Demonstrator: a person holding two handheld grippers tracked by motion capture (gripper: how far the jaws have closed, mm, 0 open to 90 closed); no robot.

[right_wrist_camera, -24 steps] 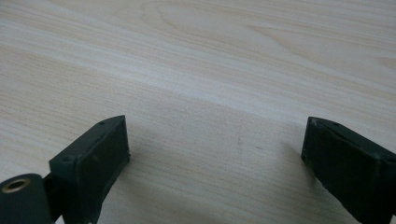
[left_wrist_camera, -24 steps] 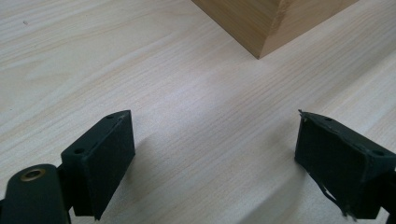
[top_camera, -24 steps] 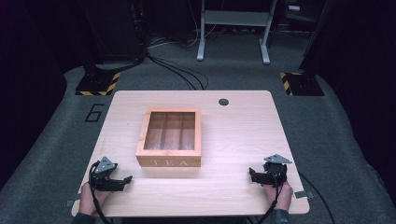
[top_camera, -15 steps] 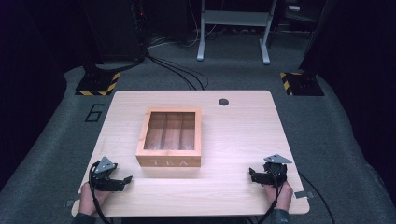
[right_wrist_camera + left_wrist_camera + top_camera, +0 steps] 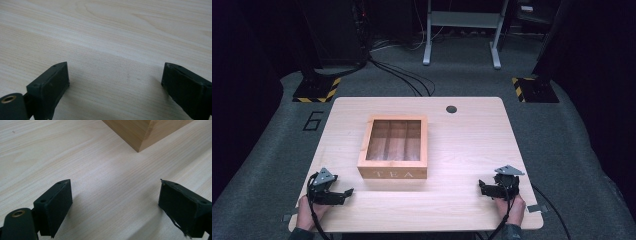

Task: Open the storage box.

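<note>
The tabletop (image 5: 472, 150) was a light wood surface with a small round dark grommet (image 5: 451, 109) near its far edge. A wooden box (image 5: 394, 148) marked "TEA" on its near wall stood slightly left of the tabletop's centre, with a clear lid through which three lengthwise compartments were visible. No contents could be made out in the compartments.

The left gripper (image 5: 343, 194) rested near the near-left corner of the tabletop, held by the person's left hand (image 5: 306, 214). Its jaws stood wide apart and held nothing. In the left gripper view, the left gripper (image 5: 113, 205) showed bare wood between its jaws, and one lower corner of the box (image 5: 142, 132) lay ahead of them, apart from both jaws.

The right gripper (image 5: 483, 187) rested near the near-right corner of the tabletop, held by the person's right hand (image 5: 512, 207). Its jaws were likewise spread wide and empty. In the right gripper view, the right gripper (image 5: 115, 82) showed plain tabletop between and beyond its jaws.

Both grippers lay well apart from the box, one toward each near corner.
</note>
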